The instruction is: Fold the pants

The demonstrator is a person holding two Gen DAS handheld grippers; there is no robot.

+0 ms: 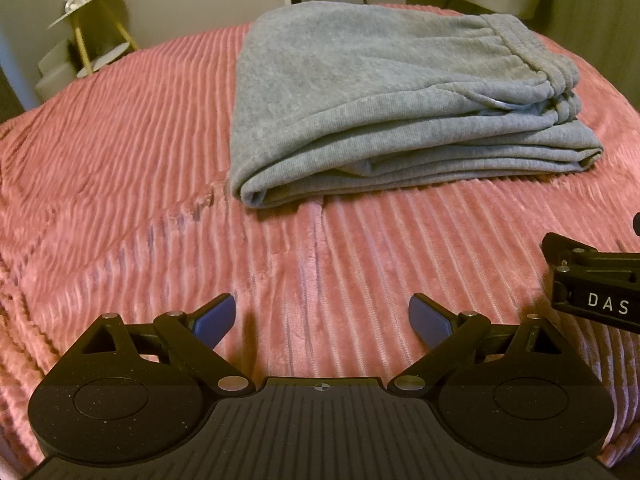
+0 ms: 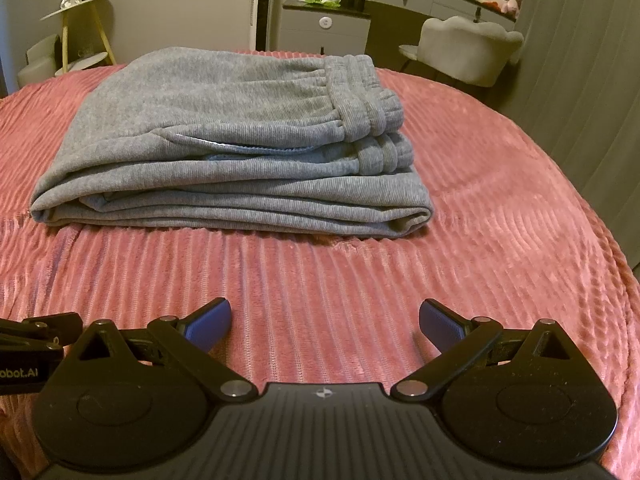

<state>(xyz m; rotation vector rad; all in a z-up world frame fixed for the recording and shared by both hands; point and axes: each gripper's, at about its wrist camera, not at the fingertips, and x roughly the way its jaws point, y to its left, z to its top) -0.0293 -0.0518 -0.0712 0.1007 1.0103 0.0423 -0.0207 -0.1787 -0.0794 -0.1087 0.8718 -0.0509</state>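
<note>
- The bed [image 1: 120, 168], under a ribbed pink cover, is carrying everything; its broad flat top is likely serving as the folding surface.
- The pants [image 1: 384, 92], grey and soft, are lying in a compact stack of several layers on the far middle of the bed, well apart from both tools. Judging by the stack, the folding is looking finished or nearly so.
- The stack's long axis is running left to right across both views, with the elastic waistband [image 2: 360, 96] pointing right and the rounded fold pointing left.
- The left hand-held gripper [image 1: 322, 316] is hovering over bare cover, fingers spread apart and holding nothing, probably because the pants need no further grip.
- The right hand-held gripper [image 2: 325, 318] is sitting just beside it, likewise spread wide and empty.
</note>
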